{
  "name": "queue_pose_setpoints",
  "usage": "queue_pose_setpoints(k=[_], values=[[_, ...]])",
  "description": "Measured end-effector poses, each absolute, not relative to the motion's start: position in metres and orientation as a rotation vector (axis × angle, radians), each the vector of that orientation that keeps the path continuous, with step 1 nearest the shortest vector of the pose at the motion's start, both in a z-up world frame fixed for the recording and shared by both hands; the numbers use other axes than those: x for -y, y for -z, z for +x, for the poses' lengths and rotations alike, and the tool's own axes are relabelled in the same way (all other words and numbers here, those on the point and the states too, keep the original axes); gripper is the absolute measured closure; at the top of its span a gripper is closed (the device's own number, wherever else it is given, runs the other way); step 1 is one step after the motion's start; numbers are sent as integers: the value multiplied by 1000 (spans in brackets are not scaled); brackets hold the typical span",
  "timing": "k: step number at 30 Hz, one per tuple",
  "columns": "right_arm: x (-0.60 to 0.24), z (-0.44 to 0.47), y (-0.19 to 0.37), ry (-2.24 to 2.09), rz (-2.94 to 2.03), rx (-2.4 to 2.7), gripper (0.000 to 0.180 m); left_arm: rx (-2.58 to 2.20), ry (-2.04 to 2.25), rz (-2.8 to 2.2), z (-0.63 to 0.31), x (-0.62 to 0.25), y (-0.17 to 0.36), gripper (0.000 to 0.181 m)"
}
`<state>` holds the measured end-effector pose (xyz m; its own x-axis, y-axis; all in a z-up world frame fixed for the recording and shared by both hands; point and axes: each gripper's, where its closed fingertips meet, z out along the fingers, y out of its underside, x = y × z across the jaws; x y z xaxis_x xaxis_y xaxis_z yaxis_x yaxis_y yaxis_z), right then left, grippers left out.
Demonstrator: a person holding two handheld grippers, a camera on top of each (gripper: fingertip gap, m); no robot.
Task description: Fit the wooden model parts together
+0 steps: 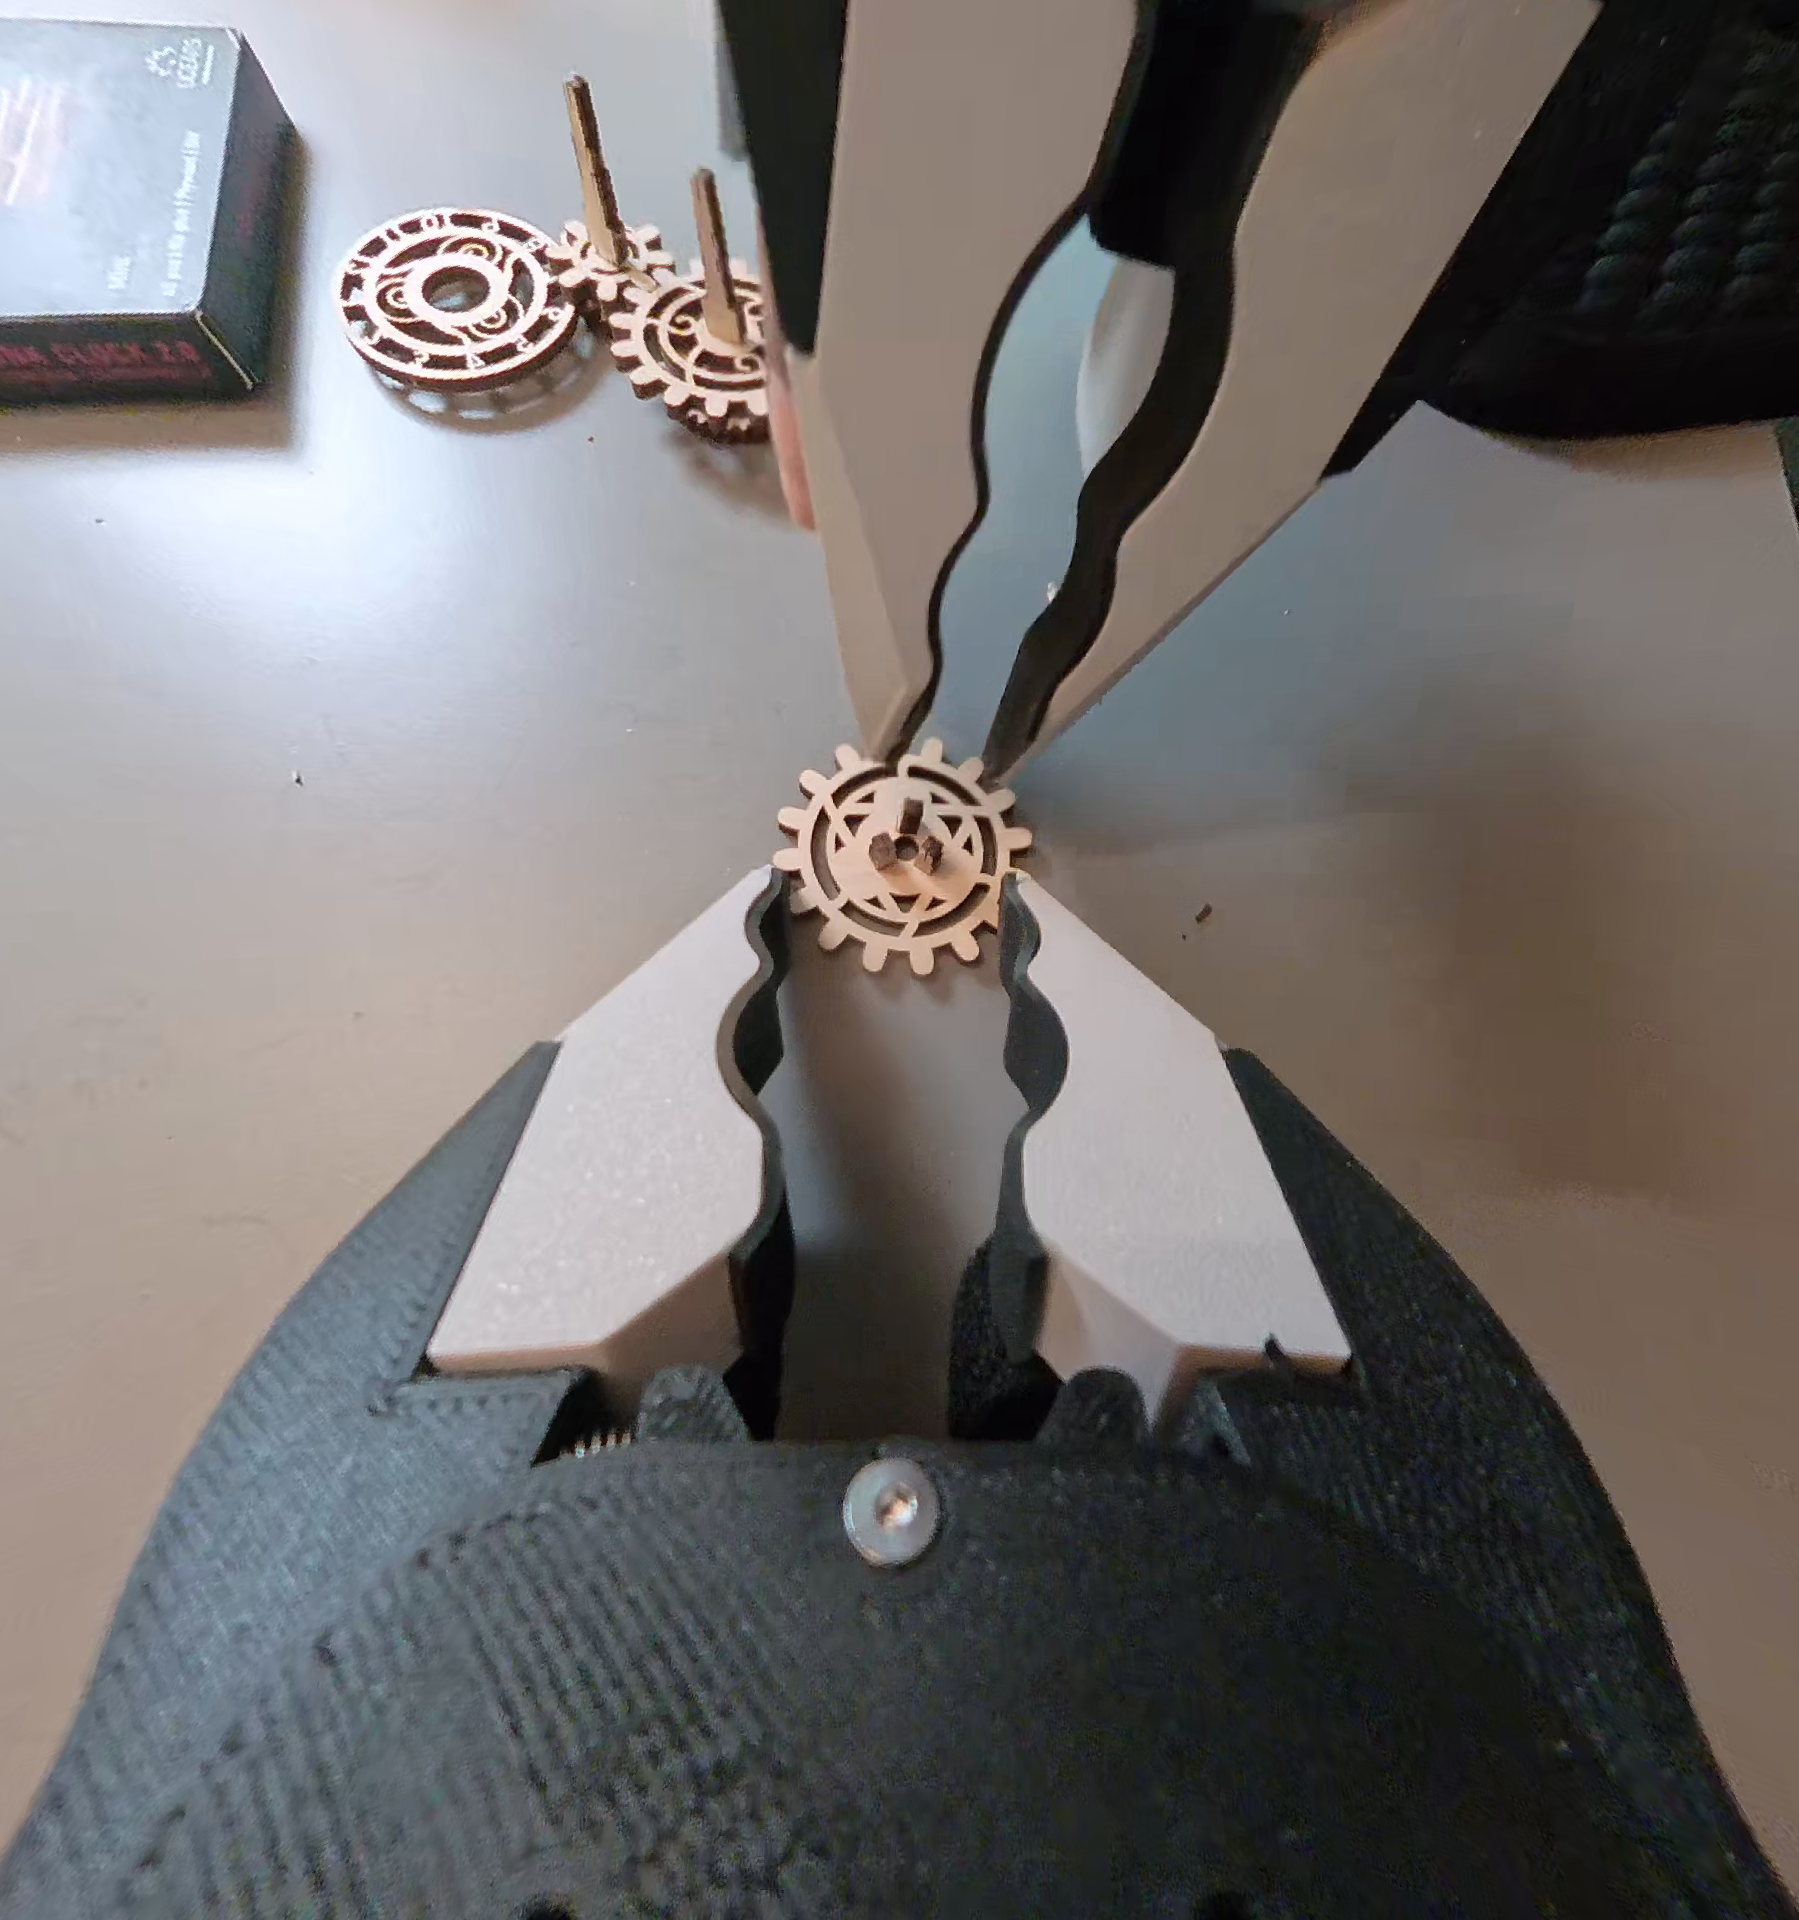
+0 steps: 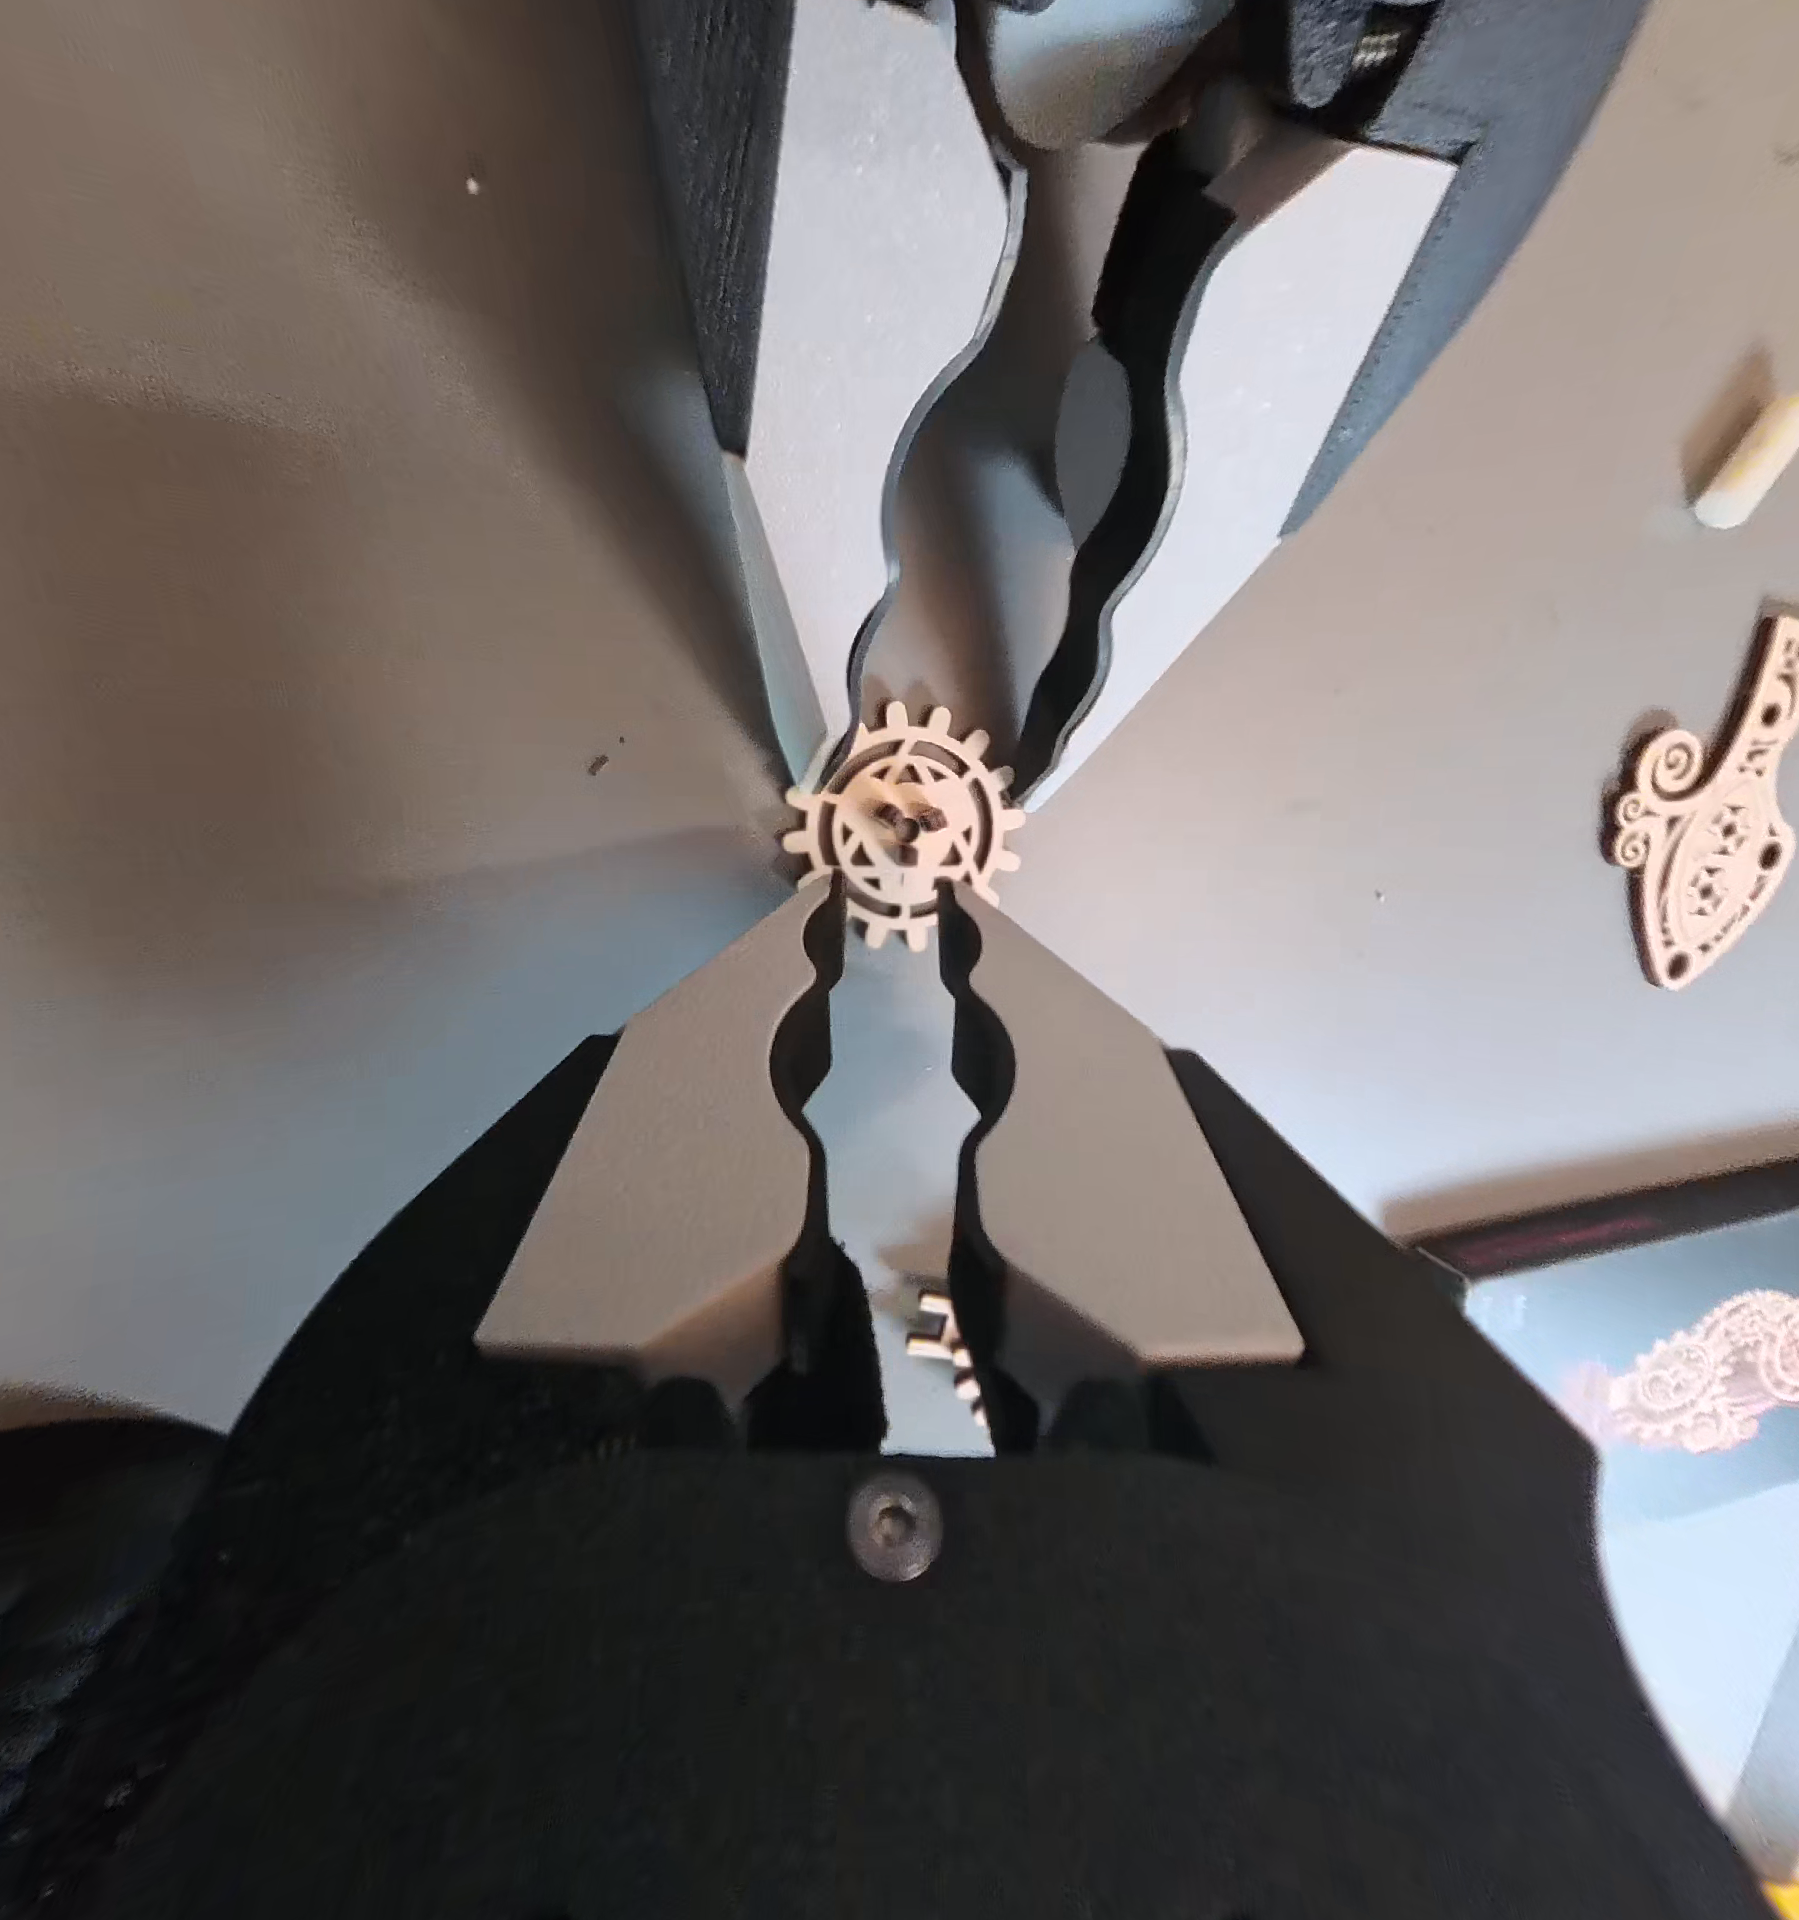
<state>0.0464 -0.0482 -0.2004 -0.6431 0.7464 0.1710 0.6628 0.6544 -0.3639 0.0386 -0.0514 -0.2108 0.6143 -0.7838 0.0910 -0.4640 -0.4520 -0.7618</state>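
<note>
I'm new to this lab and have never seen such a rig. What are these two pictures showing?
There is no robot arm here: a person holds two hand tools, each ending in a two-finger claw with a camera looking along its fingers. One picture comes from the left claw, the other from the right claw, and each also shows the other claw opposite. Both claws grip one small wooden gear from opposite sides, above a grey table. On the table lie a dark box, more gears on pegs, a patterned disc and an ornate wooden piece.
</note>
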Motion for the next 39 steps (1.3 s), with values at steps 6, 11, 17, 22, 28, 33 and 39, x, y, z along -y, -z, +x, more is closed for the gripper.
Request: queue_pose_setpoints(k=[6,11,17,22,28,33,39], values=[[50,41,201,-440,-1187,2484,174,-974,578,-2121,39,51,211,142],[51,39,204,-478,-1234,2521,180,-972,581,-2121,39,51,211,142],[50,39,204,-433,-1251,2555,180,-972,581,-2122,39,51,211,142],[48,39,205,-417,-1301,2571,180,-972,581,-2122,39,51,211,142],[48,39,205,-347,-1257,2625,180,-973,579,-2121,39,51,211,142],[48,39,206,-326,-1254,2643,180,-973,580,-2122,38,52,211,142],[48,40,206,-327,-1265,2642,180,-973,580,-2121,38,52,211,142]])
